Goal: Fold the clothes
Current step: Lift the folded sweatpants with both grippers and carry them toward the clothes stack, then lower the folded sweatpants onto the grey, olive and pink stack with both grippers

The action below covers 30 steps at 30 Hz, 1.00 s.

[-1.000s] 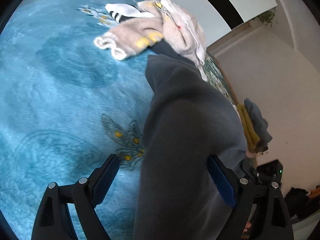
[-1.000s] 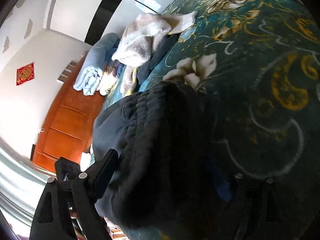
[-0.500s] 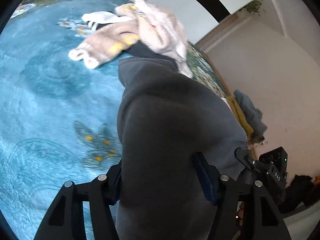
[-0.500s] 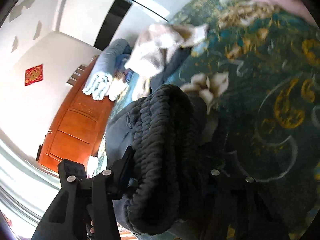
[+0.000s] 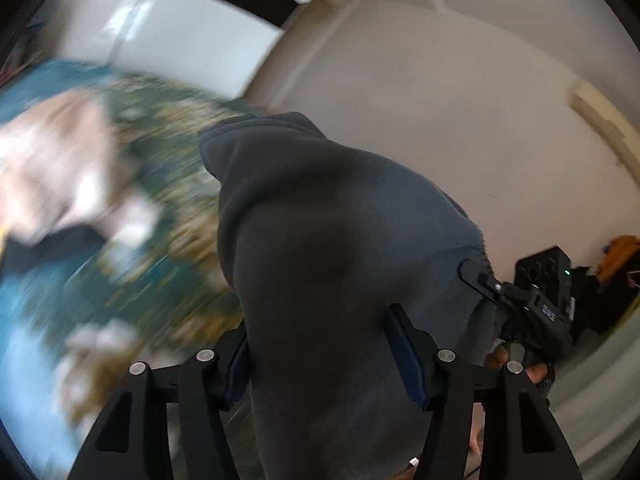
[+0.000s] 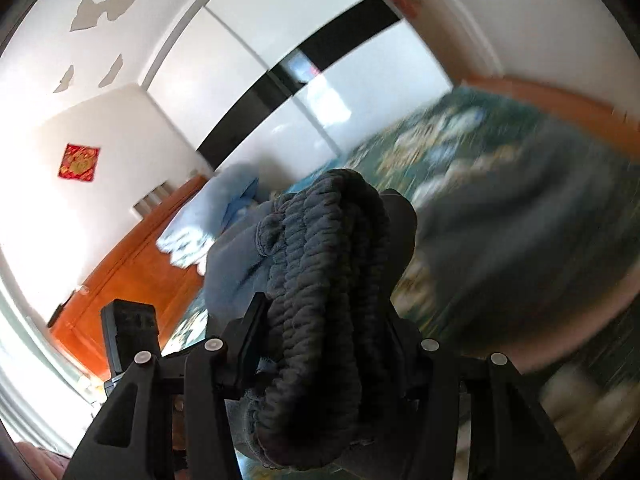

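A dark grey garment (image 5: 320,264) fills the middle of the left wrist view, lifted off the bed. My left gripper (image 5: 320,360) is shut on its smooth cloth. In the right wrist view my right gripper (image 6: 320,340) is shut on the same garment's thick ribbed waistband (image 6: 324,280), which bunches between the fingers. The other gripper (image 5: 536,312) shows at the right of the left wrist view, also in the cloth. Both hold the garment above the teal floral bedspread (image 5: 168,184).
A blurred beige garment (image 5: 60,168) lies on the bedspread at the left. Light blue folded bedding (image 6: 212,216) lies by the orange wooden headboard (image 6: 132,276). A white wardrobe with a black stripe (image 6: 304,52) stands behind. Dark items (image 5: 560,264) sit by the wall at right.
Both grippers closed on the grey garment and lifted it up off the bed. The views swung upward toward the walls, and the bedspread is now blurred.
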Each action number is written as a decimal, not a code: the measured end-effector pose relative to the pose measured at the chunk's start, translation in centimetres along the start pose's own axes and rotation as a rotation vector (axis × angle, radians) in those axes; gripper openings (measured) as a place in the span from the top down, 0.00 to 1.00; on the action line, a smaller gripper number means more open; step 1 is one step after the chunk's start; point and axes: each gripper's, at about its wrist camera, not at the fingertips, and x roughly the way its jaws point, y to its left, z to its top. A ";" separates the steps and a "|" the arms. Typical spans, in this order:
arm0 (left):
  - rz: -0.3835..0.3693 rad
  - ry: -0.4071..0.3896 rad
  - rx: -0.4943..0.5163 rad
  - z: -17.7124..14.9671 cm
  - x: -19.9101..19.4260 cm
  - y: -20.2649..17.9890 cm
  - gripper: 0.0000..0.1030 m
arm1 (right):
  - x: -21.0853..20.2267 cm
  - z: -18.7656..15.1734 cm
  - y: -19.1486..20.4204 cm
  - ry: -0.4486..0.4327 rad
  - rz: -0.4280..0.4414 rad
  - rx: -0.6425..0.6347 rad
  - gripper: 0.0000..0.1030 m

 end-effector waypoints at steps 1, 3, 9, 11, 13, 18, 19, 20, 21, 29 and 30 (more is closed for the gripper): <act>-0.038 -0.004 0.012 1.8 1.8 -1.3 0.38 | -0.8 2.2 -0.7 -0.008 -0.019 -0.009 0.47; -0.082 -0.002 0.022 4.3 5.1 -2.9 0.38 | -2.1 6.9 -2.7 -0.008 -0.064 -0.022 0.47; -0.079 0.081 -0.008 5.2 14.4 -3.9 0.38 | -1.0 13.4 -10.4 0.065 -0.173 -0.002 0.46; -0.055 0.116 -0.035 4.1 16.4 -2.9 0.38 | 1.2 13.3 -13.3 0.106 -0.205 0.044 0.46; -0.037 0.144 -0.057 3.2 18.1 -1.7 0.38 | 3.1 12.7 -15.8 0.134 -0.217 0.093 0.46; -0.024 0.130 -0.033 3.5 16.2 -1.1 0.36 | 3.4 11.8 -19.6 0.109 -0.131 0.169 0.40; -0.020 0.118 -0.025 3.8 15.6 -1.3 0.35 | 3.0 11.9 -19.3 0.109 -0.143 0.155 0.40; -0.015 0.103 -0.016 4.2 14.8 -1.5 0.35 | 2.5 11.9 -19.0 0.110 -0.157 0.139 0.39; -0.008 0.088 -0.007 4.5 14.1 -1.7 0.33 | 2.1 12.0 -18.7 0.111 -0.171 0.123 0.38; 0.069 0.022 0.117 8.9 14.4 -4.4 0.30 | -1.3 13.2 -14.6 0.006 -0.257 0.019 0.37; 0.080 0.021 0.142 9.3 14.8 -5.0 0.30 | -1.2 13.3 -13.4 0.001 -0.254 -0.021 0.37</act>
